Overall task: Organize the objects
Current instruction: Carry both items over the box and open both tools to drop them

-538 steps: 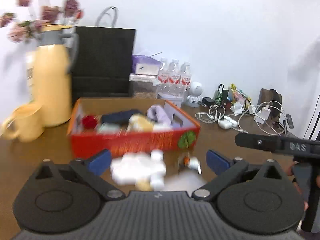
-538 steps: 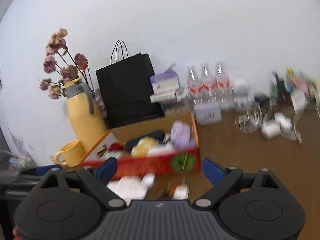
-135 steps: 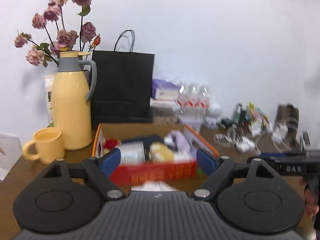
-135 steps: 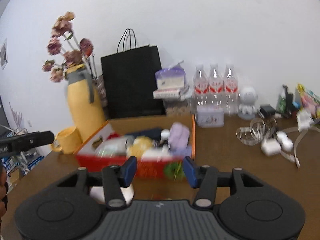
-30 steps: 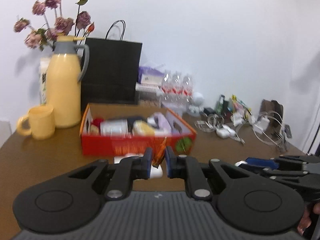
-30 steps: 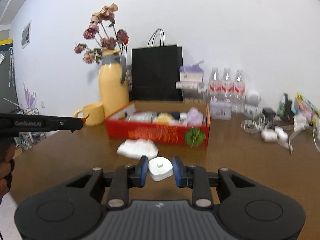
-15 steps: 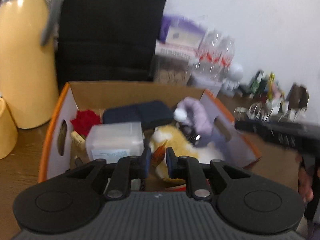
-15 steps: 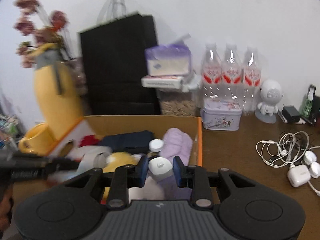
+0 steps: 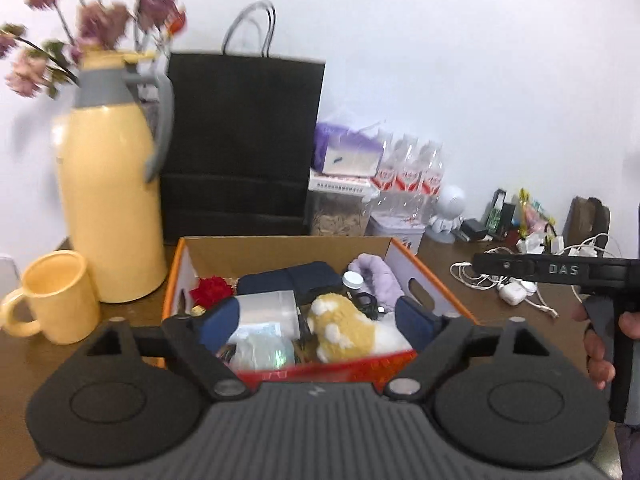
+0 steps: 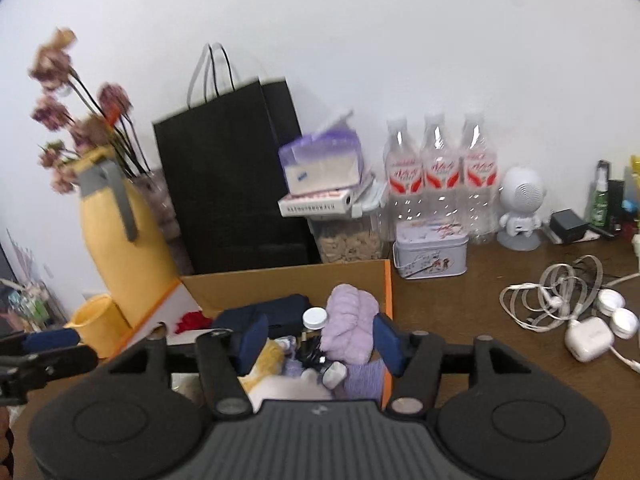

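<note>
Left gripper (image 9: 318, 322): jaws opening, already wide, blue pads apart with nothing pressed between them; seen through the gap are a clear plastic case (image 9: 267, 312) and a yellow-and-white plush toy (image 9: 346, 330), both lying inside the orange cardboard box (image 9: 436, 286) below. Right gripper (image 10: 320, 340): jaws opening, at a middling spread, pads clear of everything; through the gap lie a lilac fuzzy bundle (image 10: 352, 328) and a small white piece (image 10: 334, 372), low in the box's right end, beside the orange wall. Whether that white piece rests on the plush or on the lilac fabric I cannot tell. Also in the box: a navy pouch (image 9: 298, 282), a red flower (image 9: 210, 288), a small white-capped jar (image 9: 353, 279). Both grippers point forward and somewhat down over the box's near edge. From the left view, the right gripper's black body crosses the right side, a hand (image 9: 600, 344) wrapped round its grip. From the right view, the left gripper's blue-tipped finger shows at the left edge. Behind the box: yellow thermos (image 9: 108, 208), yellow mug (image 9: 56, 296), black paper bag (image 9: 240, 148), water bottles (image 10: 440, 176).
</note>
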The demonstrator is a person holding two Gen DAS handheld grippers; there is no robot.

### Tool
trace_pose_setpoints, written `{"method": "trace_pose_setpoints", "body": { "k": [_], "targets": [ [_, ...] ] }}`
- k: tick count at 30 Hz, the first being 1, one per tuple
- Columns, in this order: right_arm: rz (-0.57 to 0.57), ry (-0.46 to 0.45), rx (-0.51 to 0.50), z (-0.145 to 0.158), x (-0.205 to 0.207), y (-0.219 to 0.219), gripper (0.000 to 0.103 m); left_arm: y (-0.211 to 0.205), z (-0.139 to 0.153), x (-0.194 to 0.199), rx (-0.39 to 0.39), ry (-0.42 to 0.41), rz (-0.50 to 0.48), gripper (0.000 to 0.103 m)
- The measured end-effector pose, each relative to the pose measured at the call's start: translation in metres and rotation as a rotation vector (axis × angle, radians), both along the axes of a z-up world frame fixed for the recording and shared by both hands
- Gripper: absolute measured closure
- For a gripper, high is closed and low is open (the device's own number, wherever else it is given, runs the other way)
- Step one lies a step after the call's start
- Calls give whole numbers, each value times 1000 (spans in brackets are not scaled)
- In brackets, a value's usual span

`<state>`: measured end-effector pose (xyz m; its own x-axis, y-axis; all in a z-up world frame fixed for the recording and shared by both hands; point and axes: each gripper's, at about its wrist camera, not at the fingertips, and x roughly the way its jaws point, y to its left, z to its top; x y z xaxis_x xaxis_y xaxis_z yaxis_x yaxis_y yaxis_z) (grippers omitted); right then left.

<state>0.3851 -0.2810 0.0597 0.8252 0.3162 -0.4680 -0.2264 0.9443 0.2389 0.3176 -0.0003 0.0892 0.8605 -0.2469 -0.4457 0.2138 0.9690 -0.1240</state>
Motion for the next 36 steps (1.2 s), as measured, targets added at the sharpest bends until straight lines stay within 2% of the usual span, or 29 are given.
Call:
{"method": "trace_pose_setpoints", "body": {
  "k": [2, 5, 10, 13, 18, 21, 25, 29, 31, 33, 36],
  "targets": [
    [8, -25, -5, 5, -32, 0, 43, -2, -1, -30, 8, -18, 30, 9],
    [41, -77, -42, 5, -86, 7, 35, -6, -7, -79, 26, -37, 56, 5],
    [104, -118, -144, -11, -177, 29, 30, -14, -22, -157, 61, -51, 64, 0],
    [114, -82, -146, -29, -223, 36, 24, -10, -33, -197, 50, -23, 75, 0],
    [55, 16, -136, -58, -289, 32, 24, -2, -49, -241, 93, 42, 58, 0],
    [35, 43, -141, -61, -321, 24, 24, 4, -48, -257, 95, 38, 69, 0],
    [4, -2, -222, -46, -360, 17, 20, 5, -45, -274, 77, -4, 44, 0],
    [6, -48, -264, -33, -380, 16, 17, 3, -46, -275, 68, -4, 20, 0],
    [4, -55, -256, -32, -379, 15, 17, 4, -50, -268, 51, 8, 20, 0],
    [6, -55, -245, -37, -371, 18, 18, 6, -59, -255, 25, 60, 18, 0],
    [16, -33, -264, -47, -346, 27, 19, 6, -71, -229, 21, 94, 24, 0]
  ]
}}
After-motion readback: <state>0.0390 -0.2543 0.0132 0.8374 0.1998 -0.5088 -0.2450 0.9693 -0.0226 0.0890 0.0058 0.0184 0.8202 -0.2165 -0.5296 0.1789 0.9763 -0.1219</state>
